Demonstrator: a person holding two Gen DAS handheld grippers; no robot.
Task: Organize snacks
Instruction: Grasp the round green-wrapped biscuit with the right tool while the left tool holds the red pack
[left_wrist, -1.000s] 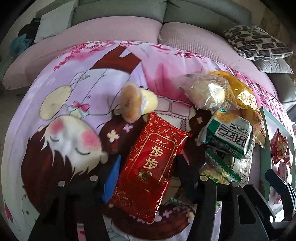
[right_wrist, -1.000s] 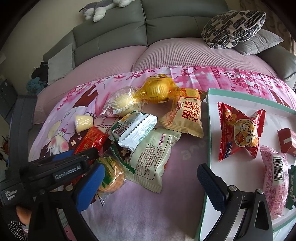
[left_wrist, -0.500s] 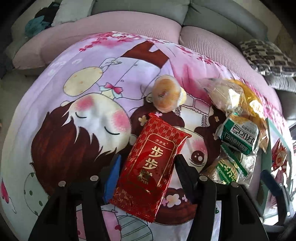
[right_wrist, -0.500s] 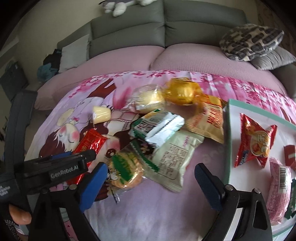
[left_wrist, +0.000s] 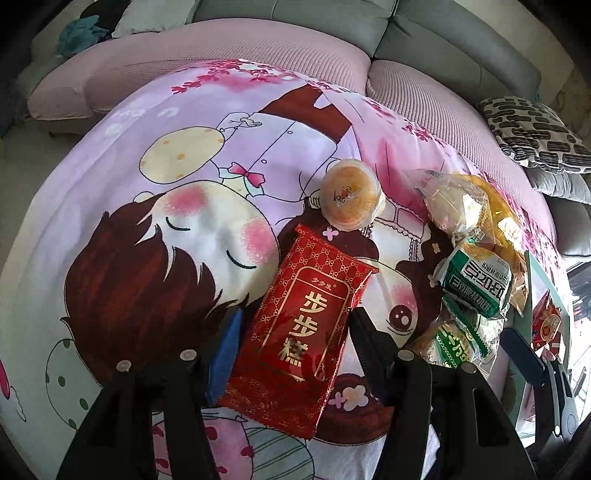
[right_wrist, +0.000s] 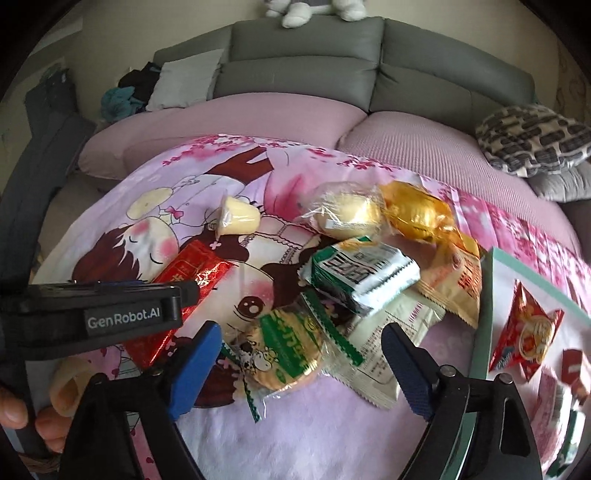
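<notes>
A red packet with gold lettering (left_wrist: 303, 332) sits between the pads of my left gripper (left_wrist: 297, 314), which is shut on it just above the cartoon-print cloth (left_wrist: 147, 229). From the right wrist view, the same packet (right_wrist: 192, 269) pokes out past the left tool. My right gripper (right_wrist: 300, 328) straddles a round cookie pack with a green label (right_wrist: 284, 354). Its jaws are closing, and the pads stand clear of the pack on both sides. The teal-rimmed tray (right_wrist: 484, 295) lies to the right with a red snack bag (right_wrist: 524, 332) in it.
A loose pile lies beyond the cookies: a green-and-white pack (right_wrist: 362, 277), a pale packet (right_wrist: 391, 350), an orange-beige packet (right_wrist: 458, 291), a wrapped bun (right_wrist: 347, 214), a gold-wrapped snack (right_wrist: 417, 214) and a jelly cup (right_wrist: 236, 219). A grey sofa (right_wrist: 306, 59) and a patterned cushion (right_wrist: 532, 140) lie behind.
My right gripper has slid left from the tray's edge over the pile, and its jaws have narrowed around the cookie pack. The left gripper shifted and rolled with the red packet still in it.
</notes>
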